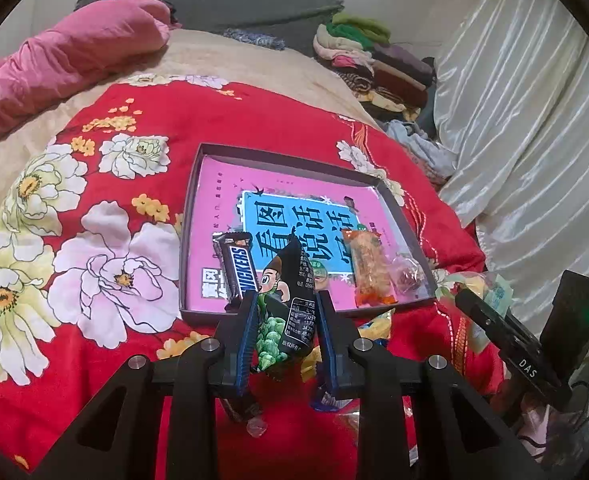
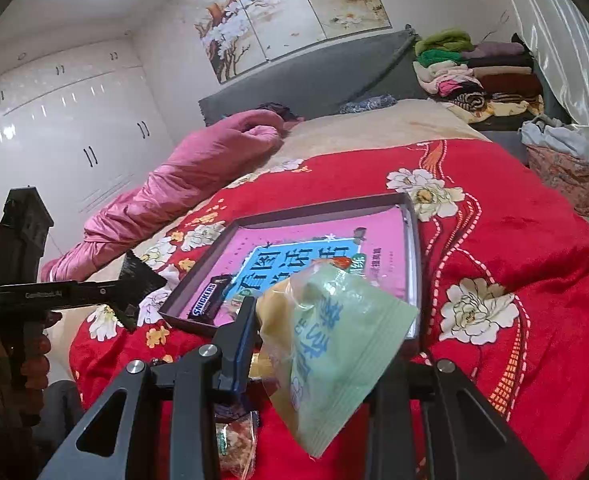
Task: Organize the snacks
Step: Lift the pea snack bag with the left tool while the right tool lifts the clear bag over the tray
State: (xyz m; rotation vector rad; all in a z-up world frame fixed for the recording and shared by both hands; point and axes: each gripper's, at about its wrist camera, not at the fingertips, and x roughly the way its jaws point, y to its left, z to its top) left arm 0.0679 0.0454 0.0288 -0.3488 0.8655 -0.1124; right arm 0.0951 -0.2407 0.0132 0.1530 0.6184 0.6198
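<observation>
A shallow dark tray [image 1: 286, 156] [image 2: 314, 206] lined with a pink and blue sheet lies on the red flowered bedspread [image 1: 106, 184]. Inside it are a Snickers bar [image 1: 236, 266] [image 2: 207, 305], an orange snack packet [image 1: 368, 268] and a small clear-wrapped candy [image 1: 406, 274]. My left gripper [image 1: 284, 300] is shut on a black snack bag [image 1: 292, 296] with a cartoon figure, held upright just before the tray's near edge. My right gripper [image 2: 318, 312] is shut on a pale green and yellow packet [image 2: 330, 344], which hides its right finger. In the right wrist view the left gripper [image 2: 134, 292] holds the black bag [image 2: 138, 280] at the left.
More wrapped snacks lie loose on the bedspread under the grippers [image 1: 378, 326] [image 2: 236, 444]. A pink quilt [image 1: 66, 56] lies at the far left. Folded clothes [image 1: 366, 56] are piled at the bed's far right corner, beside a cream curtain [image 1: 514, 100]. White wardrobes [image 2: 62, 120] stand beyond the bed.
</observation>
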